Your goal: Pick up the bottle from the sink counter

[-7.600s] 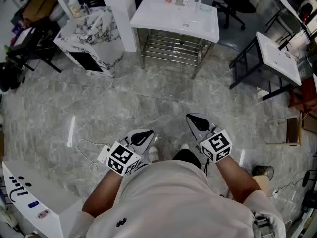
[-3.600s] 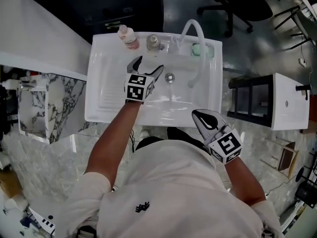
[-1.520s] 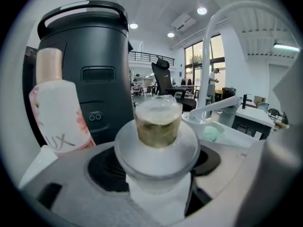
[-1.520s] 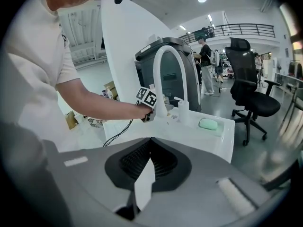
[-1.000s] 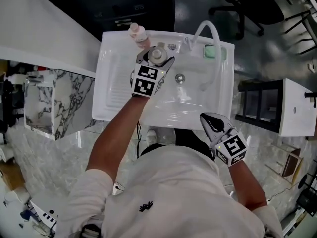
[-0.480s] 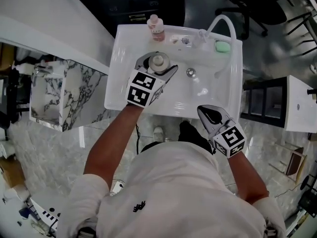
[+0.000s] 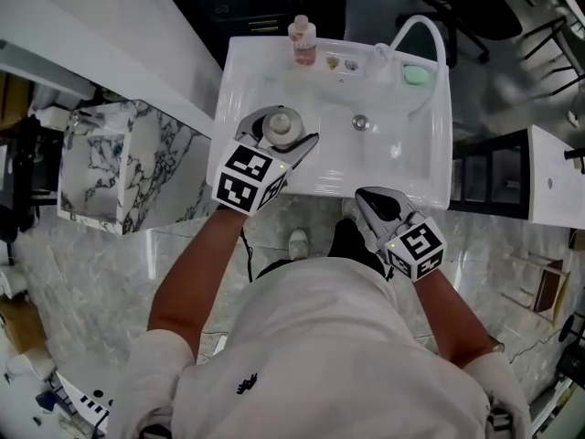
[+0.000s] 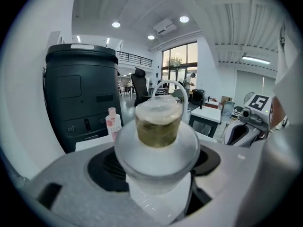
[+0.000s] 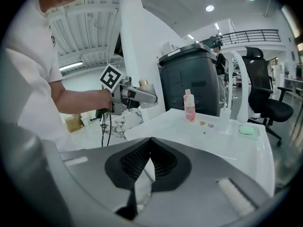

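Bottle (image 8: 158, 126) of frosted translucent material, round-shouldered, with an olive-gold neck and pale cap: upright between the jaws of the left gripper (image 7: 280, 141), which stand wide and press on its body below the shoulder. In the right gripper view it appears raised clear of the white sink counter (image 7: 402, 170), over the counter's near-left part.

Handling, judged: stiff wall, smooth and likely slippery; breakable if glass; weight uncertain, contents not readable. Best hold is on the broad body, under the shoulder, not the narrow neck or cap.

Right gripper (image 7: 370, 201) closed on nothing, hanging at the counter's near edge. Slim pink bottle (image 7: 303, 42) at the far rim; green soap bar (image 7: 416, 74) and white curved faucet (image 7: 416, 26) at far right.
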`<action>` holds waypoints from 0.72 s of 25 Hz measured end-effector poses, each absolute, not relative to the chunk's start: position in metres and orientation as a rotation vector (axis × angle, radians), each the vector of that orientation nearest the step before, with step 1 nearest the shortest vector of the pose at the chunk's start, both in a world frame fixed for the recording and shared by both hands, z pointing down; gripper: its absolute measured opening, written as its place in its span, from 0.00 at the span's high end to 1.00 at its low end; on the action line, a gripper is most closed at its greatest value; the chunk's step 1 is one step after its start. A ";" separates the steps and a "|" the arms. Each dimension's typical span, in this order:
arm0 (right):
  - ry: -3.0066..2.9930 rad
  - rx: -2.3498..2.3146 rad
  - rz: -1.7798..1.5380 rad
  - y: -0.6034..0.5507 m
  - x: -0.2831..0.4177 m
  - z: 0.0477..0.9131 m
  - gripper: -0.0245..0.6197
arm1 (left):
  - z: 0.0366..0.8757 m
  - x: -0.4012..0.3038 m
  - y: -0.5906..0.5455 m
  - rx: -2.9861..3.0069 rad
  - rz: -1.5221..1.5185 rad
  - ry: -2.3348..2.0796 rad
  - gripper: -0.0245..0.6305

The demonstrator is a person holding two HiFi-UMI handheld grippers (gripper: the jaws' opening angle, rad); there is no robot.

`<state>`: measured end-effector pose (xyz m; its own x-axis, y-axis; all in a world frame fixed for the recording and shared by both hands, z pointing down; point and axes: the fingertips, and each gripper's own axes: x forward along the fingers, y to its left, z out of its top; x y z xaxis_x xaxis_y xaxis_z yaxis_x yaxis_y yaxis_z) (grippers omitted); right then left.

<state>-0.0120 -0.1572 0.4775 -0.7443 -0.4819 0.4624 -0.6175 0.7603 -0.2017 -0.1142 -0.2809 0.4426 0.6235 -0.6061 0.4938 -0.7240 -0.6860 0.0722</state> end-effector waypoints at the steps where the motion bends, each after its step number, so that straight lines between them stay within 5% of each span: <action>1: -2.573 0.840 0.484 -0.153 -0.016 0.478 0.94 | 0.441 -0.119 -0.274 2.586 0.644 -1.078 0.44; 18: -2.548 0.922 0.468 -0.091 -0.051 0.474 0.94 | 0.432 -0.161 -0.185 2.616 0.653 -0.970 0.44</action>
